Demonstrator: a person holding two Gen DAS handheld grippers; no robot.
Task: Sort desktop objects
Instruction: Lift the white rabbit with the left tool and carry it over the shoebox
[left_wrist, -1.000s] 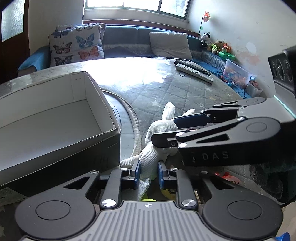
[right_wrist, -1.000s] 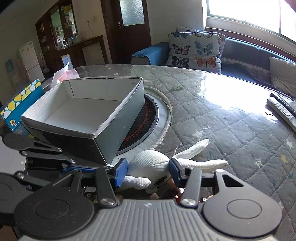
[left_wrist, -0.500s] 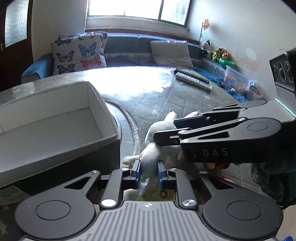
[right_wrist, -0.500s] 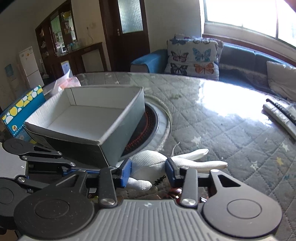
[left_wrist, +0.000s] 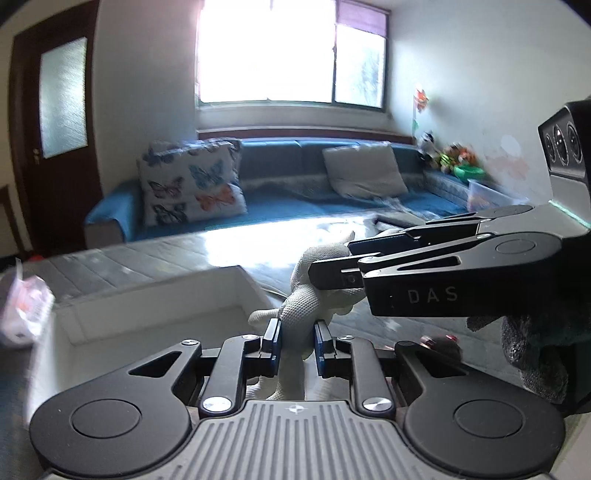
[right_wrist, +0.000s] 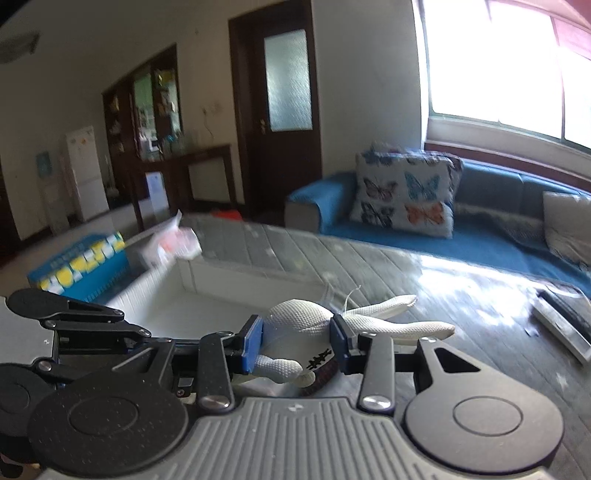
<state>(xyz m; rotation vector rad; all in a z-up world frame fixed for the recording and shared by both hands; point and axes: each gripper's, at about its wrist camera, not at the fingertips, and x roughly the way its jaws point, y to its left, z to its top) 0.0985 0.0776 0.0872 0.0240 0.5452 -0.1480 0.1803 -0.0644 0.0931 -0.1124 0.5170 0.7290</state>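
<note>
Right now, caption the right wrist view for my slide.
Right gripper shut on white knitted plush rabbit, lifted beside open white cardboard box.

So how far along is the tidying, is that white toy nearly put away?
Nothing shows inside the white box yet. In hand: the left gripper and right gripper both clamp the white plush rabbit, held up beside the box. Left to do: drop it in, then deal with the remote controls on the table.

Quilted grey table (right_wrist: 369, 273): white box (right_wrist: 207, 295) at left edge; remotes (right_wrist: 561, 317) well right of box.
</note>
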